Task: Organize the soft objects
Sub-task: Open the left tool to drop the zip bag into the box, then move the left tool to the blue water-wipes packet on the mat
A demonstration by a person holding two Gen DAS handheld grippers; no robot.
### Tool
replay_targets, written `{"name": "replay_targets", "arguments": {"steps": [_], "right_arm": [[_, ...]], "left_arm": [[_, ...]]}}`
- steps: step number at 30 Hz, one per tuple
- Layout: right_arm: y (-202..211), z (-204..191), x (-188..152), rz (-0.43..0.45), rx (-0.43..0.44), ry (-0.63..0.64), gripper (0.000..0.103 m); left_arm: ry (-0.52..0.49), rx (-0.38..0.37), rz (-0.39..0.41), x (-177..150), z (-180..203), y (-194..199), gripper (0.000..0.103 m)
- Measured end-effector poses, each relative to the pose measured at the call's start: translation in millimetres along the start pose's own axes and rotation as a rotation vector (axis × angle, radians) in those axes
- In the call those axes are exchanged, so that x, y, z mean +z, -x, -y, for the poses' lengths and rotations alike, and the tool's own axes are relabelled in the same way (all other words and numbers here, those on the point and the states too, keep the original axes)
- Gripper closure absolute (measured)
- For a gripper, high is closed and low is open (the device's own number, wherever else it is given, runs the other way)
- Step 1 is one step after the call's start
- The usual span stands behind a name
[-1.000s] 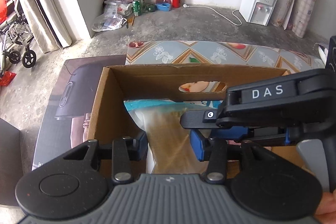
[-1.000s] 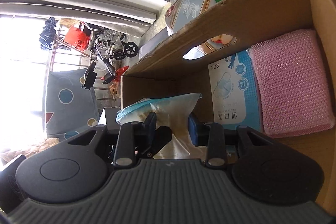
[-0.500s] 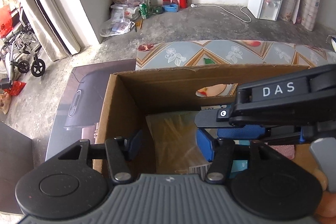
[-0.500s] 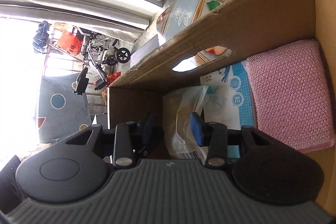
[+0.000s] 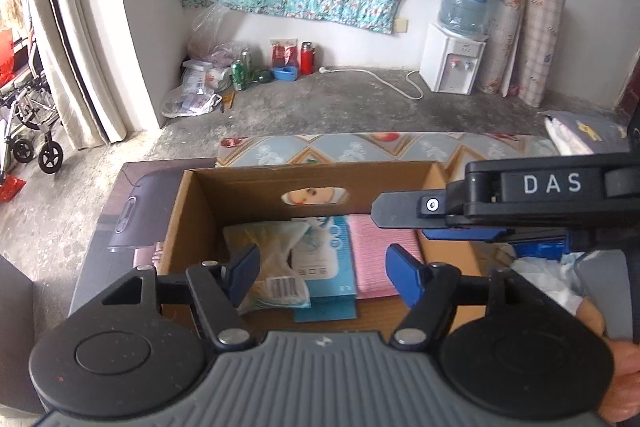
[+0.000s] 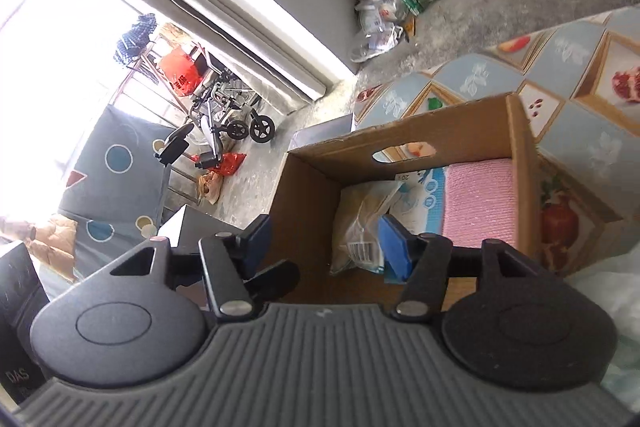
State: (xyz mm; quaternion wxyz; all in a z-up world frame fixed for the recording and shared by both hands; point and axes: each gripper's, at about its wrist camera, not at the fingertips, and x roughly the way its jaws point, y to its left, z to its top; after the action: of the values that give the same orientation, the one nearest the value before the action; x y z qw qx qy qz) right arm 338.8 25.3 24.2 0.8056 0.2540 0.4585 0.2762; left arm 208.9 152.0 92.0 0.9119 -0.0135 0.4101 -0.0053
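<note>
Three soft things are laid side by side on the floor of the box point(image 5: 178, 223): a clear bag point(image 5: 268, 263) at its left, a blue packet point(image 5: 328, 263) in its middle, and a pink pad point(image 5: 378, 251) against its right wall. The bag is seen overlapping the left edge of the packet, with its barcode end turned toward the near wall of the box. The box is set on a patterned surface point(image 5: 360, 147), open at the top, with a hand slot cut in its far wall.

The left tool point(image 5: 322, 269) is held above the near side of the box with its jaws spread; they have just been opening, and nothing is pinched, the bag lying free below them. The right tool point(image 6: 324, 245) is likewise held over the near side of the box, jaws spread and just opened, with nothing pressed between the pads. From the left wrist view, the right tool is seen reaching in across the right wall of the box, above the pad. Crumpled white material point(image 5: 536, 273) is seen just to the right of the box.
</note>
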Motion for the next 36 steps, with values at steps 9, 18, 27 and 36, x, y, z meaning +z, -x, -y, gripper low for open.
{"name": "replay_targets", "arguments": {"steps": [9,18,27,36], "right_arm": [[176.1,60.5,-51.1,0.122,-0.167,0.103,0.033],[281.1,149.6,-109.3,0.19,-0.371,0.063,0.033],[291.2,189.9,-127.4,0.16,-0.436,0.066,0.033],[252.6,197.5,-101.5,0.105,-0.419,0.109,0.035]], "left_arm": [[-0.055,-0.224,0.099,-55.3,104.6,60.6,0.029],[-0.178,-0.411,0.139,-118.7,213.5,51.9,0.03],[-0.235,-0.437,0.17,-150.0,281.0,22.4,0.04],[-0.203,-0.37,0.161,-140.9,287.8,-11.6,0.055]]}}
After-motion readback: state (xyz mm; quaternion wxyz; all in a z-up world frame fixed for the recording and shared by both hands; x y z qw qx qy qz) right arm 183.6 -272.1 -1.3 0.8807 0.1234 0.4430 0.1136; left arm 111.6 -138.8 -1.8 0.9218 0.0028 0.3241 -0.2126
